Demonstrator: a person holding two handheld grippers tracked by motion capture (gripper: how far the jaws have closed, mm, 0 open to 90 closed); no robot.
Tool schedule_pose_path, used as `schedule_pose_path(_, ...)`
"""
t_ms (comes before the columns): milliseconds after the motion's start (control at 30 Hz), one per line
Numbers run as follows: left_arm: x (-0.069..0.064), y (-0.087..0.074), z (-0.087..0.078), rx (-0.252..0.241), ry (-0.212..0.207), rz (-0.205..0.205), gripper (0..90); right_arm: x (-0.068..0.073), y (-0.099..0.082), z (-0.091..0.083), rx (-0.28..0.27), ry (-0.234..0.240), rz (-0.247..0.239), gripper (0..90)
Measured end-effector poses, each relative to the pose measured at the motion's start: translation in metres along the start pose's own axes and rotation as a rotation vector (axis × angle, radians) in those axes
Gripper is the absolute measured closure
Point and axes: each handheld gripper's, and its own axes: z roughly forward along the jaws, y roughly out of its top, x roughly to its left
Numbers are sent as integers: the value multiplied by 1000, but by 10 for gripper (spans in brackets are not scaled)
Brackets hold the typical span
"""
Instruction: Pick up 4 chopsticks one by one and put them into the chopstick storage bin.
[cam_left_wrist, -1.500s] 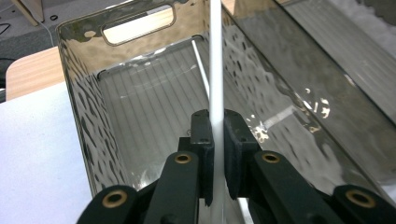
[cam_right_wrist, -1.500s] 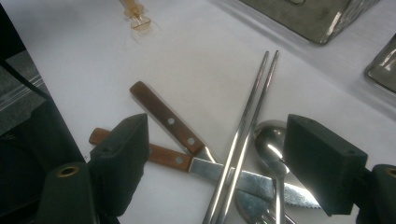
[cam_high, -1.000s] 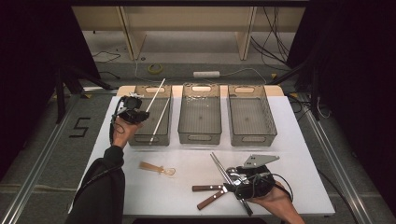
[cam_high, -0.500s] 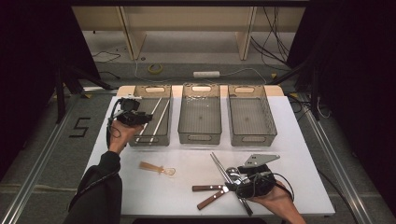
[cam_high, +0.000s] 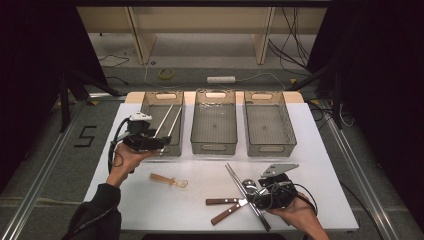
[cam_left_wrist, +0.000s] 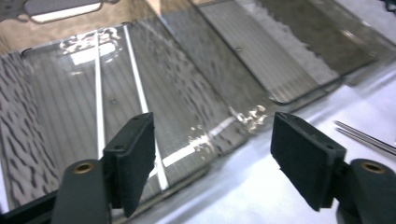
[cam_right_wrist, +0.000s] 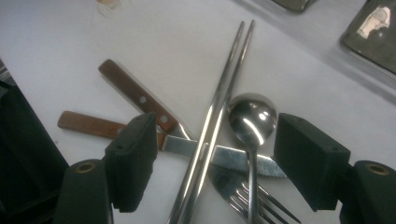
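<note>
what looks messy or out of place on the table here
The cutlery heap by the right gripper is a tangle: metal chopsticks lie crossed over a wooden-handled knife, with a spoon and fork overlapping. A small wooden spoon lies alone. The white chopsticks sit tidily in the left bin.

High overhead view — two close claw-cams

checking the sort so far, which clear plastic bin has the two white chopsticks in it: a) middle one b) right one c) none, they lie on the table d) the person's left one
d: the two white chopsticks lie inside the leftmost clear plastic bin, right by the left gripper, while the middle clear bin and the right clear bin hold none.
</note>
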Motion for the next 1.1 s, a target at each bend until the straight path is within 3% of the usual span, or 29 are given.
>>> schedule_pose_path(167, -18, -10, -11, -27, -33, 30, 256, 1, -2, 2, 38, -22, 5, 363)
schedule_pose_path(233, -25, -15, -14, -33, -38, 41, 241, 1, -3, 3, 62, -32, 3, 425)
schedule_pose_path(500, -48, -39, -22, -68, -92, 74, 211, 4, -8, 7, 108, -19, 7, 547)
schedule_pose_path(867, -65, -62, -24, -96, -112, 101, 186, 8, -14, 12, 164, -23, -15, 676)
schedule_pose_path(1100, -72, -70, -25, -100, -104, 119, 185, 10, -16, 15, 183, -26, -17, 711)
